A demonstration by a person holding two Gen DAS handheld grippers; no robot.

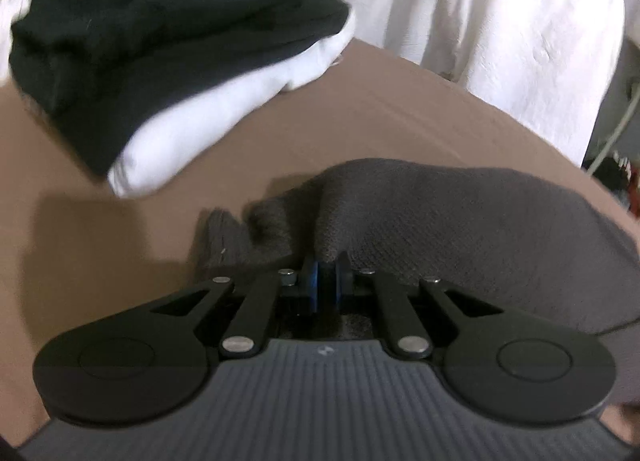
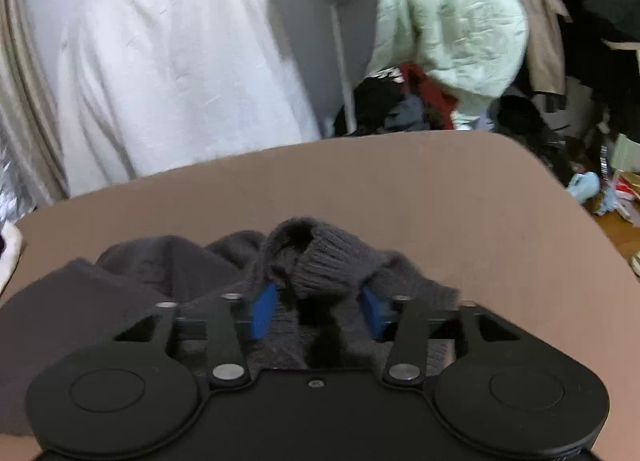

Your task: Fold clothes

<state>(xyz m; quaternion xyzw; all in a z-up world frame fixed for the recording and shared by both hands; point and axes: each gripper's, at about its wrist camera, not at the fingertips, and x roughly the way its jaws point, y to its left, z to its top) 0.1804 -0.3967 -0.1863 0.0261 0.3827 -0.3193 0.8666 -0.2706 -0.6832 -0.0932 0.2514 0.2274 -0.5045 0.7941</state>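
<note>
A dark grey knitted sweater (image 1: pixel 460 213) lies crumpled on the brown table (image 1: pixel 120 229). My left gripper (image 1: pixel 326 261) is shut on a raised fold of it, with the knit pinched between the blue pads. In the right wrist view the same sweater (image 2: pixel 120 273) spreads to the left. Its ribbed cuff (image 2: pixel 320 257) stands bunched between the fingers of my right gripper (image 2: pixel 318 287). Those jaws stand apart, and the blue pads (image 2: pixel 262 313) show on either side of the cuff without squeezing it.
A folded stack, black garment (image 1: pixel 140 53) on a white one (image 1: pixel 192 133), sits at the table's far left. Behind the table hang a white sheet (image 2: pixel 180 61) and a pale green quilted jacket (image 2: pixel 452 29). Mixed clothes (image 2: pixel 400 101) are piled on the floor beyond the edge.
</note>
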